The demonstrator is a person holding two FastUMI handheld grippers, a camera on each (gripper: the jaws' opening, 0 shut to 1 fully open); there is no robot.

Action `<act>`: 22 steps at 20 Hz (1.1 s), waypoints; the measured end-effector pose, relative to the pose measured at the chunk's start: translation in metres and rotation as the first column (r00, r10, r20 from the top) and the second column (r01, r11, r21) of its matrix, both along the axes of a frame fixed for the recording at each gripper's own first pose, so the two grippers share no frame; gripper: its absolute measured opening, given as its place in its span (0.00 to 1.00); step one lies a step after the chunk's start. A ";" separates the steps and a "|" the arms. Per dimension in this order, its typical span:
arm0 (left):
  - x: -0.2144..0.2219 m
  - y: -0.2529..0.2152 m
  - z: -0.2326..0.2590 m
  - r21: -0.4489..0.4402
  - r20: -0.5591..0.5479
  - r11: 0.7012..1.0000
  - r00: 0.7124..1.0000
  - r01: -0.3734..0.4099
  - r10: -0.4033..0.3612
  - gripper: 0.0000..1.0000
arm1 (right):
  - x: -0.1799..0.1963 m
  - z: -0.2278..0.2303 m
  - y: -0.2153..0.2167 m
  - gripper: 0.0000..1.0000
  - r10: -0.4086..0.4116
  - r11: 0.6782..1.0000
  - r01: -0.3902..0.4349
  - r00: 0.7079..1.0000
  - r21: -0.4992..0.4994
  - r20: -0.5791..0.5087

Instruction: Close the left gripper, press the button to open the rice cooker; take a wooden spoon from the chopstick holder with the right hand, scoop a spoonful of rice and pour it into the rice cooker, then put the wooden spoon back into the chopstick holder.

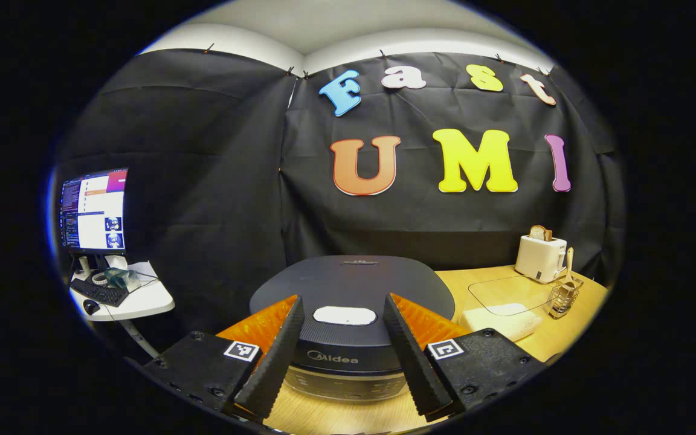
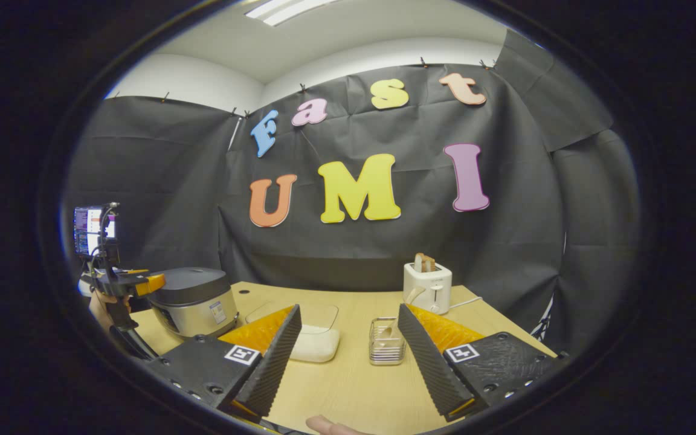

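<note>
Two grippers are in play, both with fingers spread apart and holding nothing. From the left gripper view, the left gripper [image 1: 344, 347] hovers just in front of the rice cooker [image 1: 353, 290], whose lid is down; its pale button [image 1: 344, 315] sits between the fingers, untouched. From the right gripper view, the right gripper [image 2: 348, 353] hangs above the wooden table [image 2: 348, 386], aimed between the clear rice container [image 2: 312, 338] and the wire chopstick holder [image 2: 386, 341], which holds the wooden spoon [image 2: 387, 330]. A white toaster [image 2: 427, 287] stands behind the holder. At far left, a monitor [image 1: 94, 208] glows on a side table [image 1: 142, 299].
</note>
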State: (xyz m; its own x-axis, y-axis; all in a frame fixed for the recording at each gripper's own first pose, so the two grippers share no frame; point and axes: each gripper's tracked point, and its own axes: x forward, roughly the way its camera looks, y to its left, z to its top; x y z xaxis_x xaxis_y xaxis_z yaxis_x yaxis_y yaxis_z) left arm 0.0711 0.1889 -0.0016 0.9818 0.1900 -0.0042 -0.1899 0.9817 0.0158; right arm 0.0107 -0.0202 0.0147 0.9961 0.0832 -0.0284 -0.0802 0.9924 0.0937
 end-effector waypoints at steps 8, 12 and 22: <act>-0.044 -0.052 0.050 -0.036 0.026 0.999 1.000 0.001 -0.001 0.84 | -0.008 0.002 -0.011 0.95 -0.042 0.999 0.042 0.999 0.007 -0.002; -0.062 -0.098 0.052 -0.031 0.014 0.999 0.999 0.036 -0.036 0.83 | -0.009 -0.007 -0.009 0.96 -0.037 0.999 0.037 0.999 0.003 -0.029; -0.078 -0.193 0.012 0.029 -0.013 0.989 0.989 0.146 -0.146 0.84 | -0.010 -0.036 -0.016 0.92 -0.038 0.999 0.038 0.996 -0.011 -0.074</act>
